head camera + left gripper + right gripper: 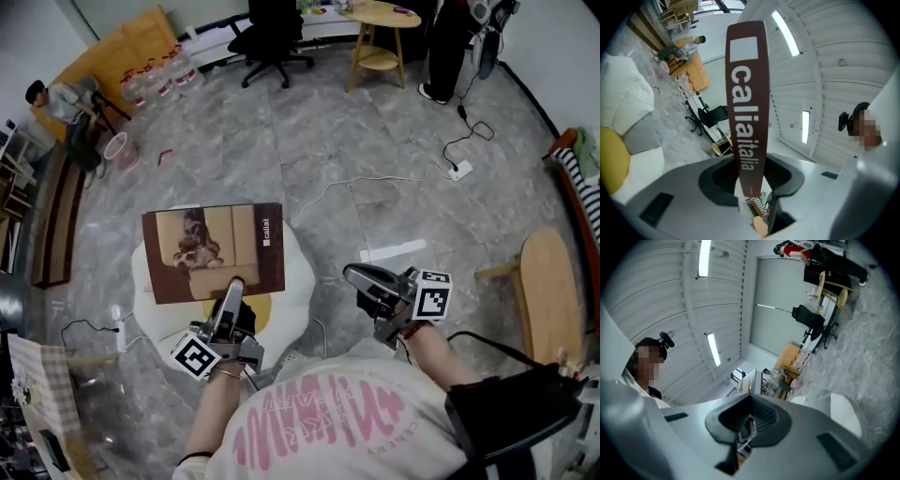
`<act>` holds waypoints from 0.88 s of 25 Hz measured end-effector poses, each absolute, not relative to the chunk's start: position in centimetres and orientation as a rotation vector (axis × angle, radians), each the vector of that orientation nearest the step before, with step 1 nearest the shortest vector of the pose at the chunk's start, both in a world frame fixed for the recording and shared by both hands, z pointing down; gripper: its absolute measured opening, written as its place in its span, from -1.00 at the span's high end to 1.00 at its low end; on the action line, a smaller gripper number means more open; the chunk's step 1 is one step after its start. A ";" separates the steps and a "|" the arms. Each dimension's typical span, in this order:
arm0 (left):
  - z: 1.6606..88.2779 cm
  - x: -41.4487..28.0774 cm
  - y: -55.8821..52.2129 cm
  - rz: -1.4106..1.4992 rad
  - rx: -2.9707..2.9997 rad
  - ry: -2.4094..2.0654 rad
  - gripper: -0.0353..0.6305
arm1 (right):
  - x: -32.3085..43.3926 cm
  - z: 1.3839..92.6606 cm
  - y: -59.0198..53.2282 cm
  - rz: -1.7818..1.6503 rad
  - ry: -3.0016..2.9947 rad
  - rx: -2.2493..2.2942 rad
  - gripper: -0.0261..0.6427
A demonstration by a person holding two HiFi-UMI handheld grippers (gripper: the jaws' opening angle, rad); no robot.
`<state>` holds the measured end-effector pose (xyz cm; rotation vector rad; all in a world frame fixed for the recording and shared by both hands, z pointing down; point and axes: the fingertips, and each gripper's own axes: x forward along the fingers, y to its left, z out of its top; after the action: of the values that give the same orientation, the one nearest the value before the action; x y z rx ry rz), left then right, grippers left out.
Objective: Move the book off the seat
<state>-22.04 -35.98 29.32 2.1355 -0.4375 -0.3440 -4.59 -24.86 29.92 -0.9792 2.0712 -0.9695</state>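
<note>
White seat [298, 272] on the grey marbled floor [375, 150]
The seat has a yellow patch [260, 310] near its front edge; the brown book [214, 251] covers its top, resting or lifted I cannot tell.

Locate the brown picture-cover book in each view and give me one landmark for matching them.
Head view: the brown picture-cover book is left of centre over the white seat, its near edge in the left gripper.
Left gripper view: seen edge-on, its spine rises up the centre from the jaws.
Right gripper view: not in it.
Shared landmark: black office chair.
</note>
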 end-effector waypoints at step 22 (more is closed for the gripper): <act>27.1 6.2 -20.5 -0.177 2.314 0.048 0.43 | 18.7 28.8 -3.0 -0.619 2.003 -1.610 0.89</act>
<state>6.16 -20.54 27.13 2.3139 0.0485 -0.1769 18.72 -2.97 28.82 -1.6097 2.0026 -0.6190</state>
